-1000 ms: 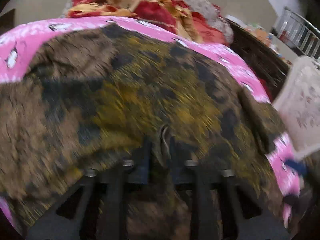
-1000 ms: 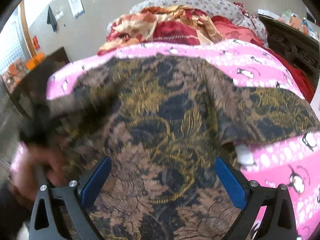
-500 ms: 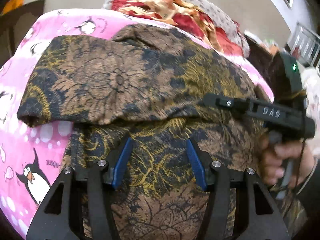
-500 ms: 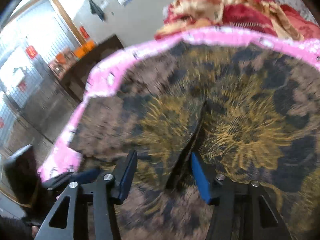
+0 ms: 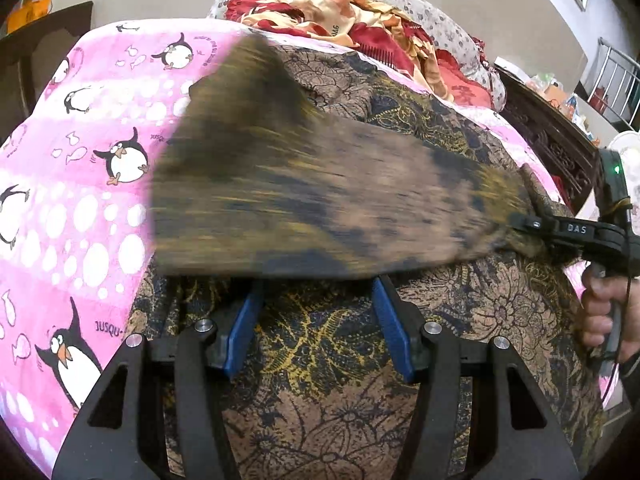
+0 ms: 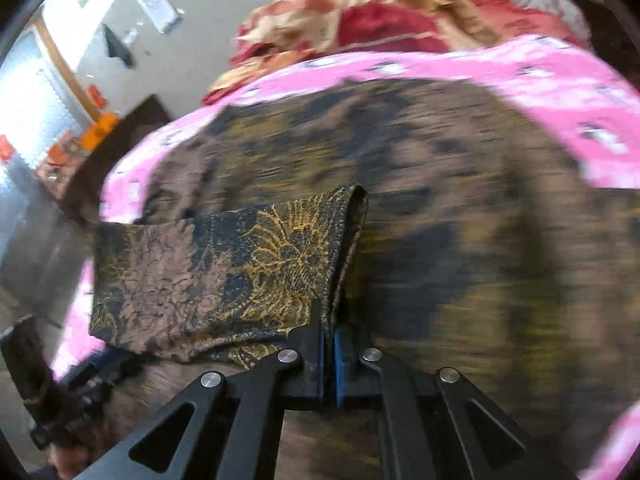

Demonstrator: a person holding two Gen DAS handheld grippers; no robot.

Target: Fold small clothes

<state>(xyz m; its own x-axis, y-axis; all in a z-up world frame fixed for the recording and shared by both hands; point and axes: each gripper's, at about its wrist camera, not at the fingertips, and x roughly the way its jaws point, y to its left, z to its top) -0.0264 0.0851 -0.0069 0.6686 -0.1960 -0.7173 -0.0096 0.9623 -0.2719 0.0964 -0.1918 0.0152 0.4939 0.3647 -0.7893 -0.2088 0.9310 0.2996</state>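
Note:
A brown, black and gold patterned garment [image 5: 332,360] lies spread on a pink penguin blanket [image 5: 80,200]. My left gripper [image 5: 316,320] is open just above its near part, with nothing between the blue pads. My right gripper [image 6: 329,344] is shut on a fold of the garment [image 6: 224,272] and holds it lifted. In the left wrist view the right gripper [image 5: 560,232] comes in from the right, and the lifted flap [image 5: 320,192] is blurred across the middle. The rest of the garment [image 6: 460,240] is blurred in the right wrist view.
A heap of red and orange bedding [image 5: 352,12] lies at the far end of the bed. Dark carved wood furniture [image 5: 548,136] stands to the right. A dark table [image 6: 120,136] and a doorway lie to the left in the right wrist view.
My right gripper has shut on an edge of the garment and swings the flap over the garment. My left gripper has opened, let go of the cloth and drawn back a little.

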